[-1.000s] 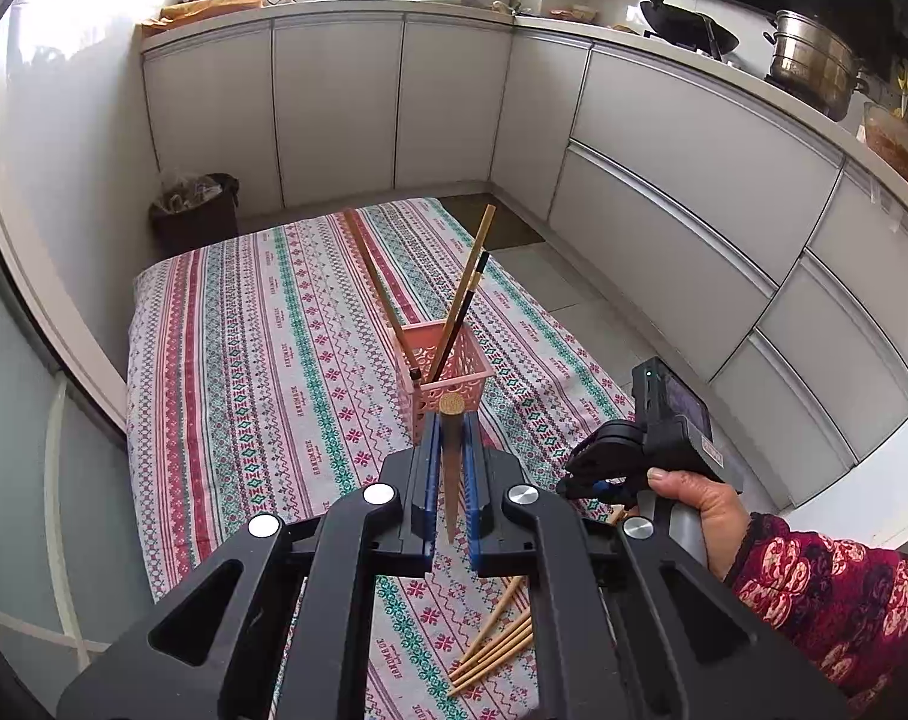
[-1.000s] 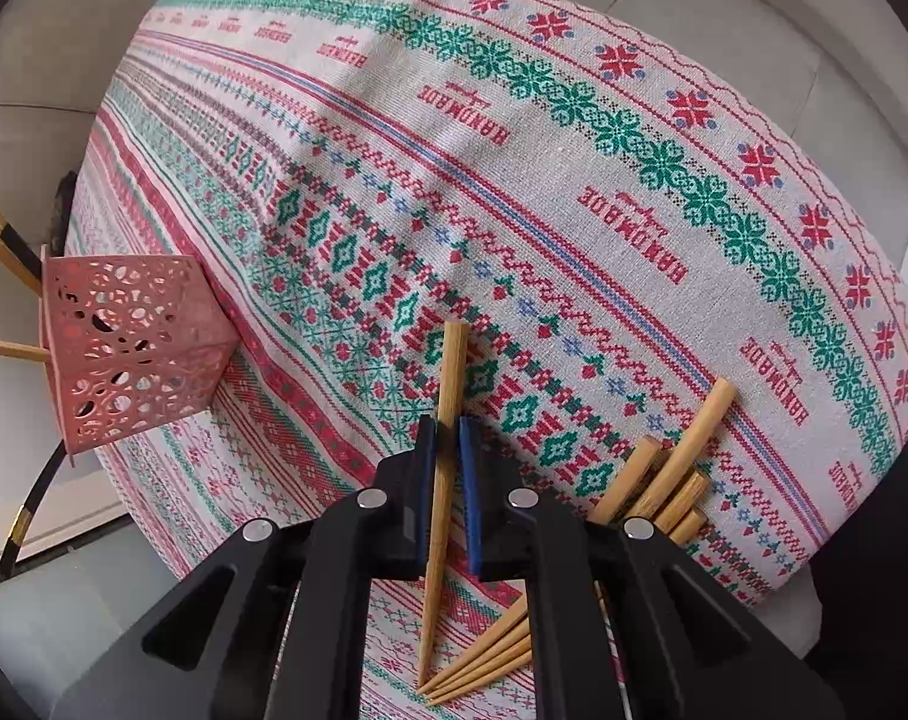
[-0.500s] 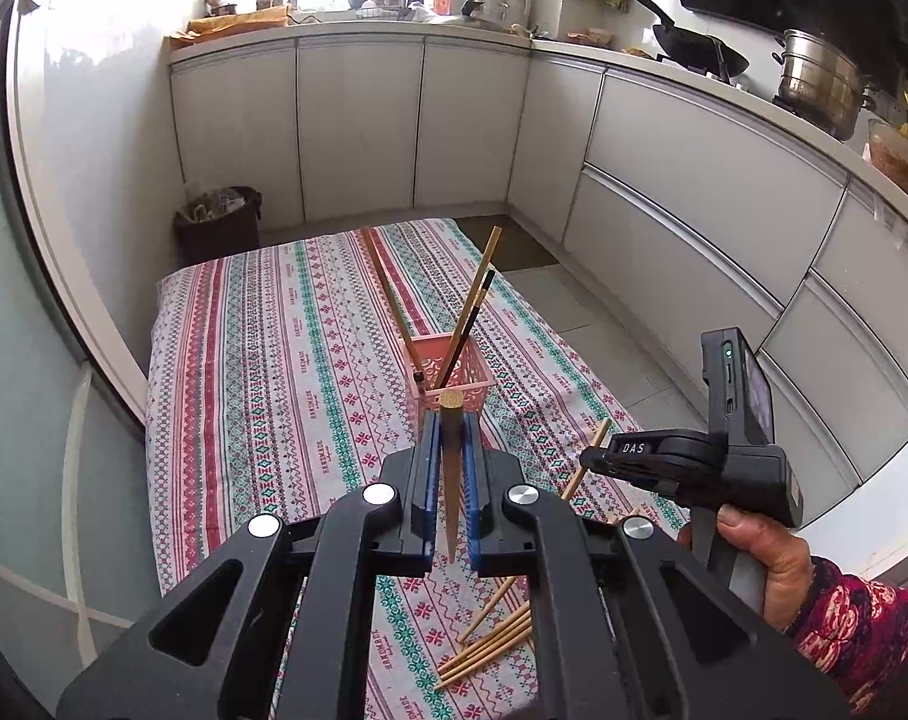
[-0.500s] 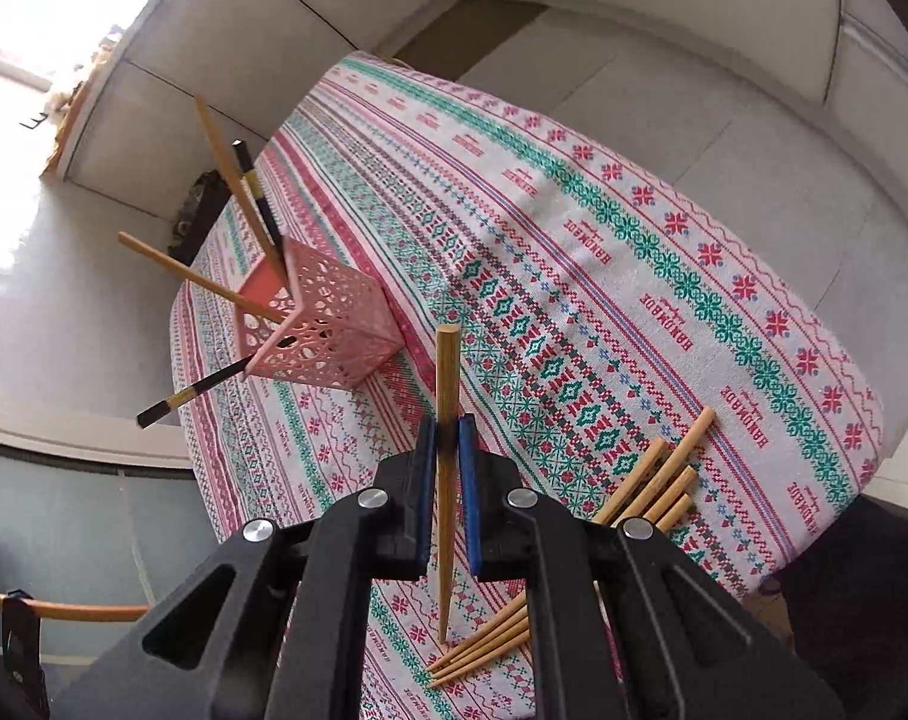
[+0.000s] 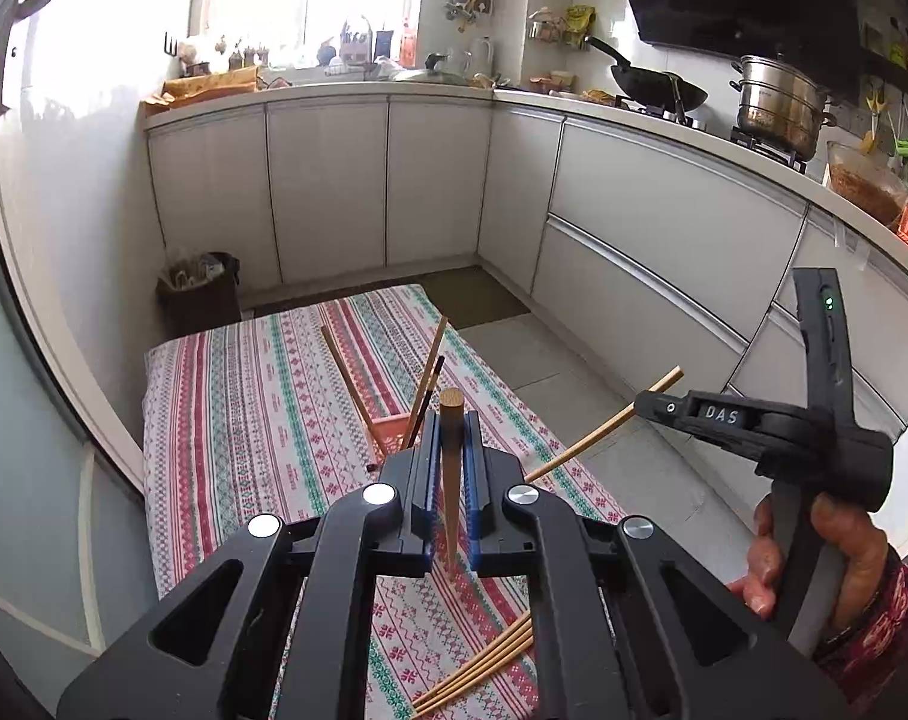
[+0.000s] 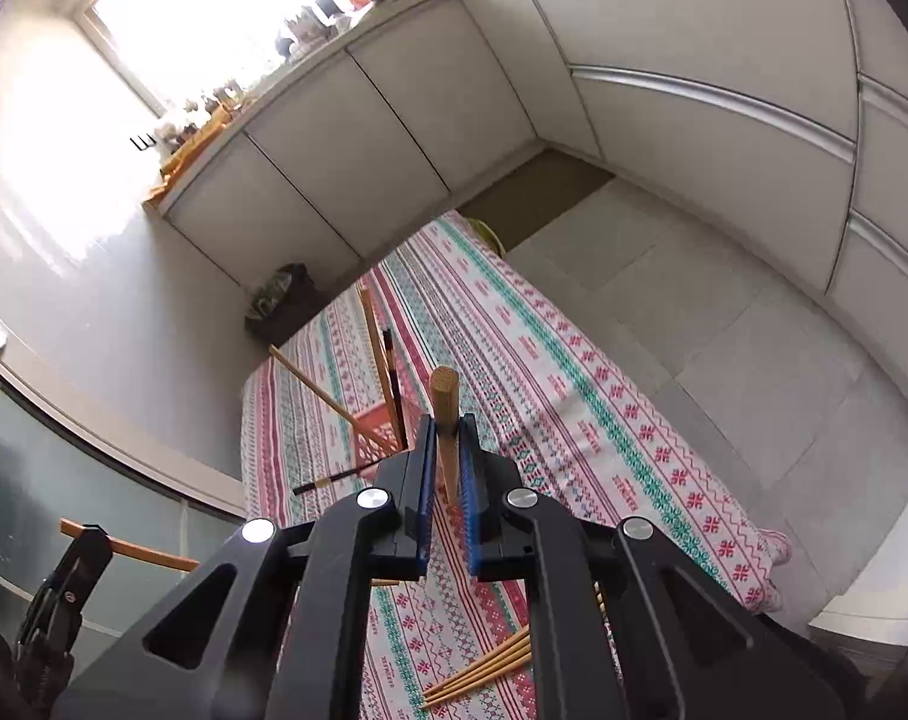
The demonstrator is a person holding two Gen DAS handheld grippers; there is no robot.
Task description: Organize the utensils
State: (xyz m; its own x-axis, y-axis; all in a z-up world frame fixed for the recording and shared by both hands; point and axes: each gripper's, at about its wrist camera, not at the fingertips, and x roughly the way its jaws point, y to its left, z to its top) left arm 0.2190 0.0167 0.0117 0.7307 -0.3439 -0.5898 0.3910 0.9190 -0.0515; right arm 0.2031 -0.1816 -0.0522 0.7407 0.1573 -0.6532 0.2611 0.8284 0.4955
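My left gripper [image 5: 451,426] is shut on a wooden chopstick [image 5: 451,480], held high above the table. My right gripper [image 6: 447,429] is shut on another wooden chopstick [image 6: 445,420]; it shows at the right of the left wrist view [image 5: 652,405] with its chopstick [image 5: 598,435] pointing left and down. The pink perforated holder [image 5: 388,429] [image 6: 373,429] stands on the patterned tablecloth [image 5: 244,420] just beyond both grippers, with several chopsticks leaning in it. A bundle of loose wooden chopsticks [image 5: 478,675] [image 6: 484,669] lies on the cloth under the grippers.
White kitchen cabinets [image 5: 334,180] run along the back and right. A dark waste bin [image 5: 199,294] stands on the floor beyond the table's far edge. A wok [image 5: 652,87] and a steel pot [image 5: 775,99] sit on the counter at right.
Both grippers have risen well above the table. The right gripper lifted its chopstick off the cloth and tilted up to face the holder.
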